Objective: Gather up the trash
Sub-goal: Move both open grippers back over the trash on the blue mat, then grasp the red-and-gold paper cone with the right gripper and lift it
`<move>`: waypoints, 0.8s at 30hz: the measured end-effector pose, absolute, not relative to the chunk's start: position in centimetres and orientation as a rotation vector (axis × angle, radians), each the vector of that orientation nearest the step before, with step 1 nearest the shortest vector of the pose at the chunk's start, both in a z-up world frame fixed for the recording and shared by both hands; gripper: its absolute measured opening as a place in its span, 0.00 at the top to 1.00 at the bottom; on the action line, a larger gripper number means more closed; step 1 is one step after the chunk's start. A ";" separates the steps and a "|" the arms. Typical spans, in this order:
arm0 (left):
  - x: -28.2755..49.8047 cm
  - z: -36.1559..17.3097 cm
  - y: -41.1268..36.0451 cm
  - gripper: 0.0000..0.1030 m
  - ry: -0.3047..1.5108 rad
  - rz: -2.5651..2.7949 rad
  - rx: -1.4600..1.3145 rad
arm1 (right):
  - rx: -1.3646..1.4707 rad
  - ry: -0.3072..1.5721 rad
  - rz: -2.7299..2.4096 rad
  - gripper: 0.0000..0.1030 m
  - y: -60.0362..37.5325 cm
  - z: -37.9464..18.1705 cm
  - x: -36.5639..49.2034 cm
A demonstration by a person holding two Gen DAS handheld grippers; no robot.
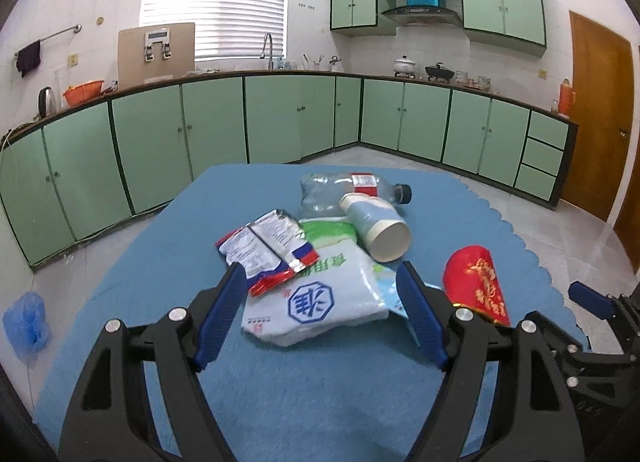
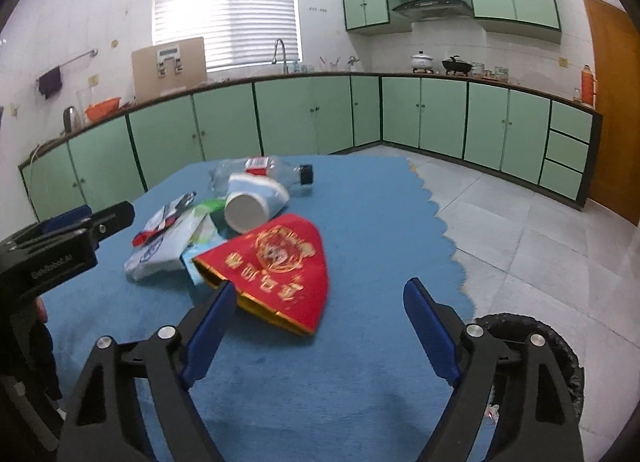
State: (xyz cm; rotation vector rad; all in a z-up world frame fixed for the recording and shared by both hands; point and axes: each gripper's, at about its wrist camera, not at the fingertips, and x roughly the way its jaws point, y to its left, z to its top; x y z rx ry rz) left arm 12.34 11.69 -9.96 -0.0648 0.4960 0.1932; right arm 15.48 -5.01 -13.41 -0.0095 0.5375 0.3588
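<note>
Both claws are hanging open: left gripper (image 1: 320, 286) facing the white bag (image 1: 320, 298), right gripper (image 2: 316, 302) facing the red packet (image 2: 280, 266). Advise pinching edges squarely.

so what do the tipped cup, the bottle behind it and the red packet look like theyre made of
Cup: apparently paper, matte white inside, with a rolled rim. Bottle: clear, thin plastic, crumpled and glossy, with a dark cap. Red packet: probably coated paper or card, with shiny gold print and gold edging.

Red-gold packet (image 2: 280, 262), blue cloth (image 2: 360, 222), green cabinets (image 1: 288, 118).
</note>
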 end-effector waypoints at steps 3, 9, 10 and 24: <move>12.3 -10.2 12.3 0.27 0.497 0.199 -0.072 | -0.035 0.552 0.366 0.21 -4.1 -14.1 15.5; 12.5 -10.6 13.0 0.27 0.502 0.203 -0.085 | -0.058 0.567 0.369 0.24 -3.1 -14.6 15.9; 12.5 -10.7 13.0 0.27 0.504 0.203 -0.086 | -0.060 0.570 0.367 0.24 -3.0 -14.6 16.1; 13.2 -11.2 13.1 0.27 0.518 0.191 -0.101 | -0.042 0.622 0.377 0.39 -3.0 -14.4 18.8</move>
